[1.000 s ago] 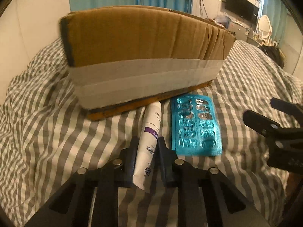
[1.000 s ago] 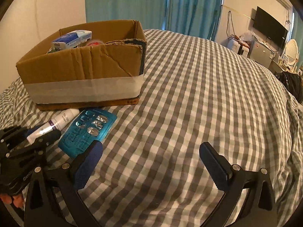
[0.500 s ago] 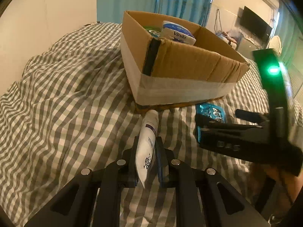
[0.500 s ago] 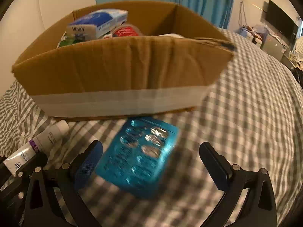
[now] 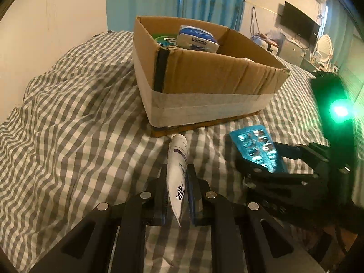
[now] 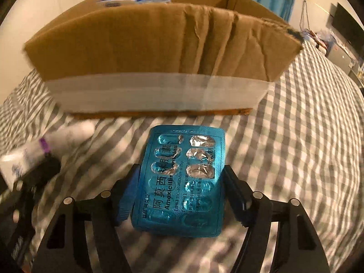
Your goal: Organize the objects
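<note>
A white tube [image 5: 178,159] with a purple band is clamped between the fingers of my left gripper [image 5: 176,170], which is shut on it; its cap end points at the cardboard box [image 5: 204,79]. A teal blister pack [image 6: 182,170] lies between the blue pads of my right gripper [image 6: 182,179]. The jaws are closing and both pads meet its long edges. In the left wrist view the blister pack [image 5: 257,150] sits tilted in the right gripper [image 5: 268,159], just right of the tube. The box [image 6: 159,45] stands close ahead of both.
The open box, banded with pale tape, holds a blue and white tissue pack [image 5: 198,38] and a green item [image 5: 165,39]. Everything rests on a grey checked bedspread [image 5: 68,136]. A green light [image 5: 339,110] glows on the right gripper's body. Curtains and a wall TV are behind.
My right gripper came in over the blister pack and its wide jaws narrowed onto the pack's edges. My left gripper, still holding the tube, shifted so the box's corner now shows.
</note>
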### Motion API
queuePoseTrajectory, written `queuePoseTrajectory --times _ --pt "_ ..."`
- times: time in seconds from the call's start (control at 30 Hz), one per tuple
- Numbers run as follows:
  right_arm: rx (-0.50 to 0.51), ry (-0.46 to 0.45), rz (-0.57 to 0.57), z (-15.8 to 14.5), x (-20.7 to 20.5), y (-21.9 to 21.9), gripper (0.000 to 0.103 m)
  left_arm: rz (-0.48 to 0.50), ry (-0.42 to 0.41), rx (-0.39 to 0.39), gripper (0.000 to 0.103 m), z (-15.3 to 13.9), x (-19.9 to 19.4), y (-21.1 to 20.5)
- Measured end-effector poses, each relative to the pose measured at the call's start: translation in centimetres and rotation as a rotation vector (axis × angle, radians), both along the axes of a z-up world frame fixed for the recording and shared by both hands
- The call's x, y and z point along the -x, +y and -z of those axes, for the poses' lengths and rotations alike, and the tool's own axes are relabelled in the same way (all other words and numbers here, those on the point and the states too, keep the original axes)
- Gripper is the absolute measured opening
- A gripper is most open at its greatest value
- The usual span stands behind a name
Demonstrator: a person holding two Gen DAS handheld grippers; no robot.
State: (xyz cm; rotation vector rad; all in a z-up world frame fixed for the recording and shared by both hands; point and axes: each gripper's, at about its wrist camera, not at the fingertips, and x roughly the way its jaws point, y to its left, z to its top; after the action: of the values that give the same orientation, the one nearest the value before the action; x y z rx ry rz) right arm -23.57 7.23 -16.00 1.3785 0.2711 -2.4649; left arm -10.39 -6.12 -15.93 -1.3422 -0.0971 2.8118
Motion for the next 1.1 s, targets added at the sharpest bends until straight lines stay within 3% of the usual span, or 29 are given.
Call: queuePoseTrajectory --times 0.17,0.37,0.6,0.93,1.1 --pt "-0.013 0.039 -0.041 -2.1 -3.3 1.8 0.07 0.011 0.018 0.027 0.014 -1.6 -2.2 0.7" --pt "0.021 0.093 -0.047 -5.7 -5.9 3.7 0.07 -0.024 0.046 0.005 0.014 -4.9 -4.8 0.6" --pt "0.06 0.224 -0.072 -12.9 -8.0 5.3 0.07 -0.019 0.152 0.002 0.013 -11.0 -6.1 1.5" --pt "0.111 0.369 -0.105 -21.0 -10.1 6.6 0.07 -0.041 0.24 0.013 0.005 -16.4 -5.3 2.1" --pt "0.123 0.398 -0.122 -22.9 -9.4 7.0 0.07 -0.043 0.267 0.005 0.003 -17.8 -3.5 3.1"
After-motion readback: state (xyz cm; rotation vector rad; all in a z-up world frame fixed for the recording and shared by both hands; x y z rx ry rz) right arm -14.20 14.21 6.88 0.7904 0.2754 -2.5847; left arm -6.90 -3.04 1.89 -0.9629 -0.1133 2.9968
